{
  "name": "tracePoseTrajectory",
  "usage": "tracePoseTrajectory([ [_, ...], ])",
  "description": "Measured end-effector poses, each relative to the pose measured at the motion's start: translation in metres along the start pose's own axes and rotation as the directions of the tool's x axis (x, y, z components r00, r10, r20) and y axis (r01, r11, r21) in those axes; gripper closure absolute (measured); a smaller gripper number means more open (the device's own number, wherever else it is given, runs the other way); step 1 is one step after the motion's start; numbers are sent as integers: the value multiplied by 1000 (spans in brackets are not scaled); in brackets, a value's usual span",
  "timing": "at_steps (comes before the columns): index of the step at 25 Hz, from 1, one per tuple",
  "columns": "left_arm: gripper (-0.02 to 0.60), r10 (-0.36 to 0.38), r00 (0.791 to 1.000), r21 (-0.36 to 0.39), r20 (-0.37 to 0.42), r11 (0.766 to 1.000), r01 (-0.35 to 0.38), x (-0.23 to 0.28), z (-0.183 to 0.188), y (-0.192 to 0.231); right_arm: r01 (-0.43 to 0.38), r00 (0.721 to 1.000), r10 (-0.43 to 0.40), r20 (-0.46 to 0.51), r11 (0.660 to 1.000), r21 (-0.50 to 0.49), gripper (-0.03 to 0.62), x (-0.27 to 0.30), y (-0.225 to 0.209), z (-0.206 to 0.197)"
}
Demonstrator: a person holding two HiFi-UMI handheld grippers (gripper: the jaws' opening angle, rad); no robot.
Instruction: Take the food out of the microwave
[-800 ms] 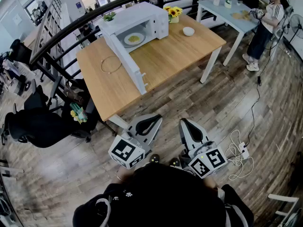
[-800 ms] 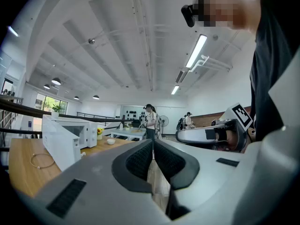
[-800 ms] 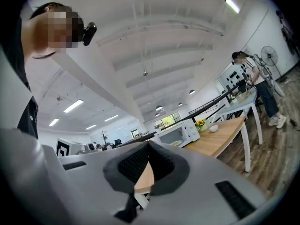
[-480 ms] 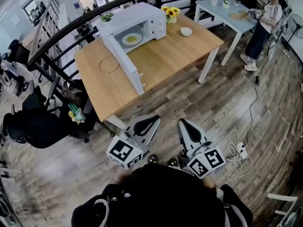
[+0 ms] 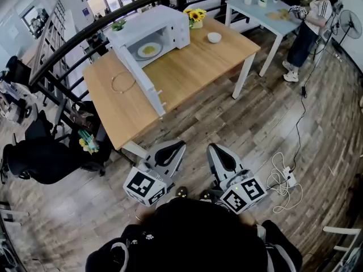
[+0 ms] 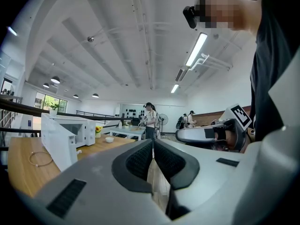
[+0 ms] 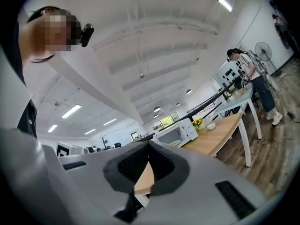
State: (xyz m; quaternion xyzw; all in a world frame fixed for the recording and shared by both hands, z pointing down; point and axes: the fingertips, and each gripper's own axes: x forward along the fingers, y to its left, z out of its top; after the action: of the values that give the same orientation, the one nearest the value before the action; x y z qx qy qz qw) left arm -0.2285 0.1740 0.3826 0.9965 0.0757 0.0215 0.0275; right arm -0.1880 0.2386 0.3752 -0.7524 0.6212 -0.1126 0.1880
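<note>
The white microwave [image 5: 152, 28] stands at the far side of the wooden table [image 5: 187, 67] with its door [image 5: 139, 77] swung wide open toward me. Inside it lies a plate of yellow food [image 5: 148, 50], which also shows in the right gripper view as the plate [image 7: 174, 143]. My left gripper [image 5: 180, 147] and right gripper [image 5: 212, 149] hang side by side over the floor, well short of the table. Both are shut and empty. The left gripper [image 6: 153, 143] has its pads pressed together, and so does the right gripper [image 7: 147, 148].
On the table lie a thin ring [image 5: 120, 81], a white bowl [image 5: 214, 37] and sunflowers [image 5: 197, 16]. A person [image 5: 306, 27] stands at a white table [image 5: 266, 17] at the back right. A black chair [image 5: 39, 157] is at the left, and cables with a power strip [image 5: 283, 180] lie on the floor.
The table and microwave have drifted up and left in the head view. Both grippers have shifted slightly down and left and stay shut.
</note>
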Motion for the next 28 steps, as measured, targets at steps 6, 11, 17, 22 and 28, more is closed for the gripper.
tracePoseTrajectory([
  [6,560,-18,1000,-6,-8,1000,18,15,-1,-14,36,999,-36,15,999,18,592,-17,-17,7],
  [11,560,-39,999,-1,-7,999,39,32,1,-30,61,998,-61,32,998,21,592,-35,-34,16],
  [17,560,-67,998,1,-5,998,67,53,-3,-58,83,995,-84,52,996,23,592,-64,-54,23],
  [22,560,-87,996,-7,-13,996,87,62,-11,-79,106,993,-108,56,994,35,592,-86,-66,20],
  [28,560,-105,994,2,-30,994,105,72,-12,-89,123,990,-126,67,991,52,592,-98,-75,20],
])
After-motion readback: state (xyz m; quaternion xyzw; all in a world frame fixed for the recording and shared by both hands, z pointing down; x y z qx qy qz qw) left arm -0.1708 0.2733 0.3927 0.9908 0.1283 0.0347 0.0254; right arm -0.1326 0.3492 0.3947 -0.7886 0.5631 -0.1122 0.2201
